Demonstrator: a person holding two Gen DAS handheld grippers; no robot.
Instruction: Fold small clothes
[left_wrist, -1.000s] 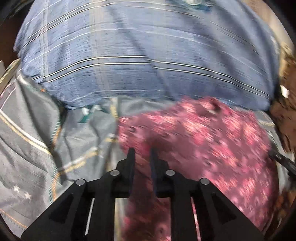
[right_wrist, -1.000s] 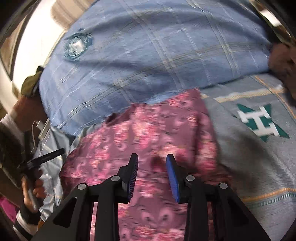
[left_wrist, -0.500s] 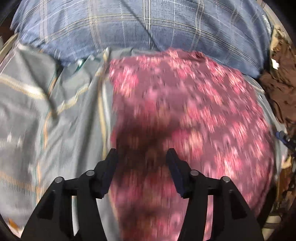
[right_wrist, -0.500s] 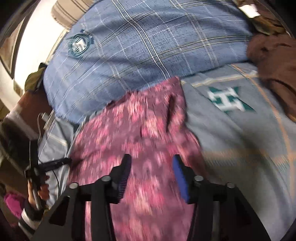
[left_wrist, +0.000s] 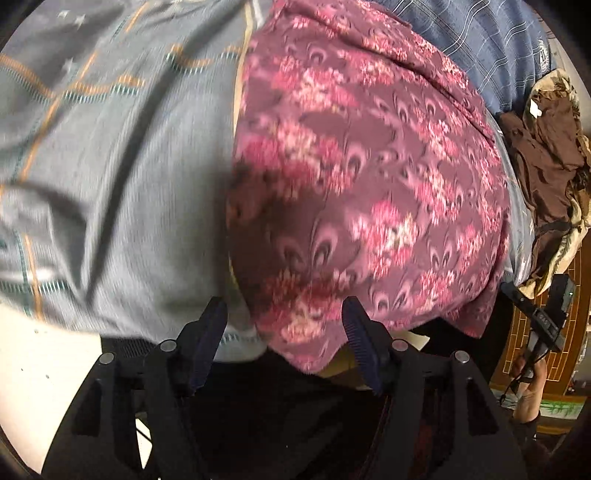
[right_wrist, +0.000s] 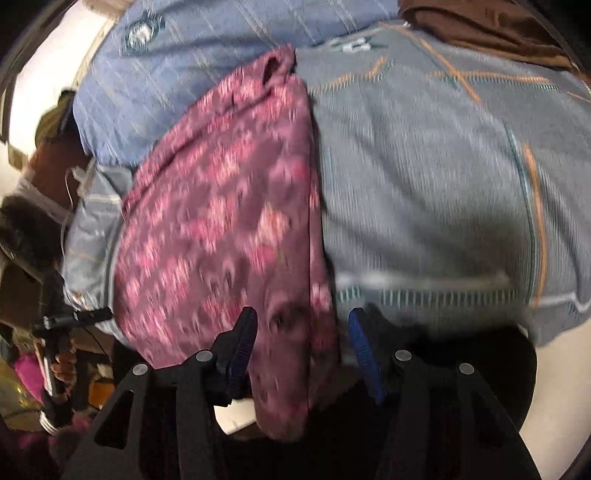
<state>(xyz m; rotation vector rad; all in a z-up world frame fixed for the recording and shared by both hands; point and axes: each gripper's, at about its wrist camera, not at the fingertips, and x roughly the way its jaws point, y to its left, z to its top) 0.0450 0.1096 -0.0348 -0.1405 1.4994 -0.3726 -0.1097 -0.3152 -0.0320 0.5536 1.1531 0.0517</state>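
A maroon garment with a pink flower print (left_wrist: 369, 192) lies flat on a grey bedsheet (left_wrist: 110, 166); its near hem hangs over the bed's front edge. It also shows in the right wrist view (right_wrist: 229, 229). My left gripper (left_wrist: 282, 319) is open, its jaws wide apart over the near hem. My right gripper (right_wrist: 301, 326) is open over the garment's near right corner. Neither gripper holds cloth.
A blue plaid pillow (right_wrist: 177, 62) lies at the head of the bed behind the garment. A heap of brown clothes (left_wrist: 546, 162) sits to the right. The grey sheet (right_wrist: 443, 184) has orange stripes. The other handheld gripper (left_wrist: 546, 317) shows at the right edge.
Both grippers opened, let go of the garment and drew back toward the bed's front edge. The garment now lies spread out on the sheet.
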